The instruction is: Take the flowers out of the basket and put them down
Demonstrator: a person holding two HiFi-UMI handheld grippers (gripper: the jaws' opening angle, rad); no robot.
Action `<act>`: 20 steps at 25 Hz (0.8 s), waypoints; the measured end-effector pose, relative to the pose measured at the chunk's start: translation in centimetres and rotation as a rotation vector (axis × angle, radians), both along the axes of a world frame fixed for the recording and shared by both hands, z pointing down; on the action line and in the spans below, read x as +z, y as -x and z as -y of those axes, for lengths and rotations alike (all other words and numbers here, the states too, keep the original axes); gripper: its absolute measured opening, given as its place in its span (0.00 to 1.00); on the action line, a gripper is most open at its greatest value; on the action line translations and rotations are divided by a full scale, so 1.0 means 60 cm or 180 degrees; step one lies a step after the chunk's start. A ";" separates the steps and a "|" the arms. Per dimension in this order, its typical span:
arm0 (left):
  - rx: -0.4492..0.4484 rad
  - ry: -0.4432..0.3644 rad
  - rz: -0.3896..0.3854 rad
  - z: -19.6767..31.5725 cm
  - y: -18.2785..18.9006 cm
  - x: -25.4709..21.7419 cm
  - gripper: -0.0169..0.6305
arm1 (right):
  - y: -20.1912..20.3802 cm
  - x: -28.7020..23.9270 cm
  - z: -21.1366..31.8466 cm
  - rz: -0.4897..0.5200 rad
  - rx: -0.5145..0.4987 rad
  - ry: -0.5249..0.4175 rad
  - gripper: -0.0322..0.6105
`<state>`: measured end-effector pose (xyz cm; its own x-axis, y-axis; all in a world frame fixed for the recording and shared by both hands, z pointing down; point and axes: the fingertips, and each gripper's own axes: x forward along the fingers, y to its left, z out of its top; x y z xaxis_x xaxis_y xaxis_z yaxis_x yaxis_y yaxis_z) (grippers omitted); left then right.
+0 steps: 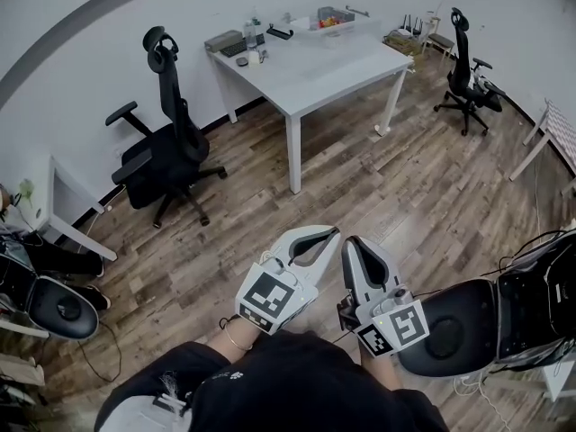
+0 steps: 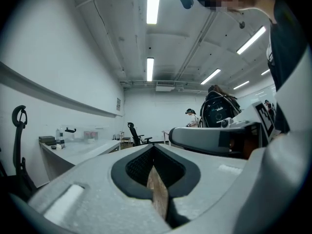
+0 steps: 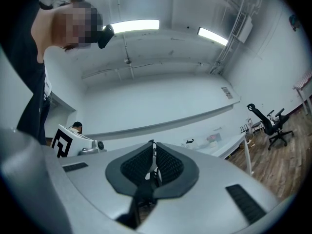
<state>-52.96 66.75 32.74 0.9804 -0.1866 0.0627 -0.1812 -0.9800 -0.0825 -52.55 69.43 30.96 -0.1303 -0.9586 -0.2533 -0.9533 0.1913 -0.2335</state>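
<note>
Wooden planks, not a tabletop, lie under both tools: you stand well short of the white table [image 1: 315, 70], off its near corner, with the grippers drawn in close to your body.

The left gripper [image 1: 329, 234] has its jaws pressed together on nothing. Its own view shows the dark pads meeting at the tips, with only floor in the slit below them. The right gripper [image 1: 352, 244] is closed and empty too, its nose tipped a little above level. The two tips sit just beside each other and point toward the table.

The basket [image 1: 346, 27] stands at the table's far end, close to the wall. The colourful bits in it [image 1: 329, 21] I take for the flowers, though they are too small to be sure. They are in the basket and untouched, so the task looks not yet started.

Holding the jaws closed and tucked in makes sense here, I judge: nothing is within reach, and a compact carry keeps the tools clear of furniture. One black office chair [image 1: 171, 142] stands left of the table and another [image 1: 468, 70] beyond its right side.

You will likely need to come round to the table's far end and open one gripper before it meets the stems.
</note>
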 end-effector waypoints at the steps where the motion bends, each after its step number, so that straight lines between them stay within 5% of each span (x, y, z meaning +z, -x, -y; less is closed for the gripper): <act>1: 0.0003 -0.0004 0.0021 -0.004 -0.003 0.003 0.03 | -0.003 0.001 -0.002 0.0017 -0.0012 -0.0005 0.07; 20: 0.0343 0.0017 -0.0069 0.127 -0.089 0.008 0.03 | -0.084 0.012 0.127 0.0012 0.0236 0.0021 0.07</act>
